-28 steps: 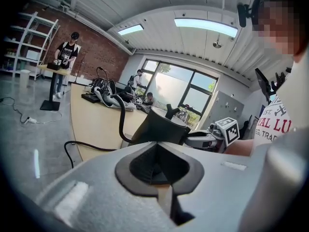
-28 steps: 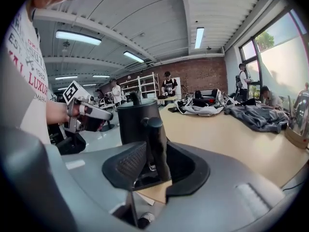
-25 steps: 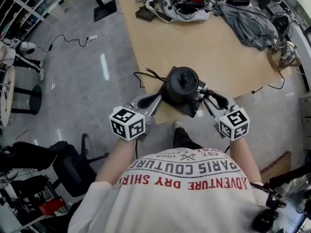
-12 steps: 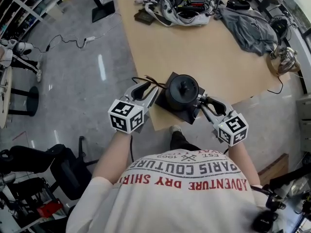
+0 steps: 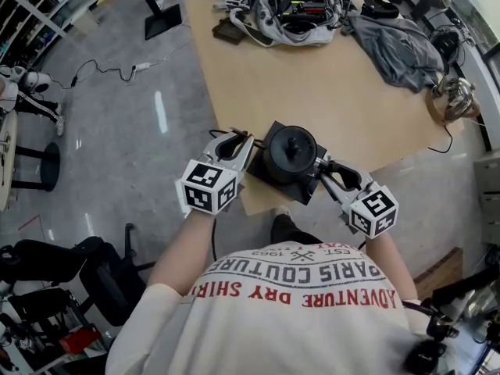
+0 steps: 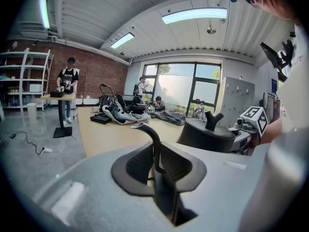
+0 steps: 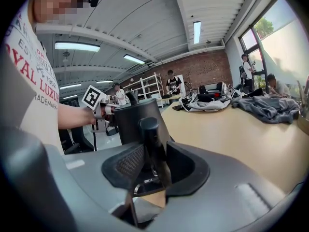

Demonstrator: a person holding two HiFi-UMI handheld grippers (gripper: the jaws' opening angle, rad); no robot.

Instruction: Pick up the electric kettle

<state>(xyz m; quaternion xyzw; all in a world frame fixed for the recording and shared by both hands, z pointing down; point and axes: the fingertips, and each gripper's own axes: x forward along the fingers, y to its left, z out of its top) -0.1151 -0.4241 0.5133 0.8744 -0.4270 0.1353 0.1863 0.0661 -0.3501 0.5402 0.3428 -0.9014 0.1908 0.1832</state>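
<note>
One grey garment lies beyond the kettle.

table — wooden | black base near edge | grey garment far right | bag pile

"PARIS COUTURE" on white shirt

Head view: table was cut off at top edge; kettle handle was hidden under right gripper. Left gripper view — kettle foot sat behind left gripper. Far persons were too small to tell — table clutter likewise.
</note>
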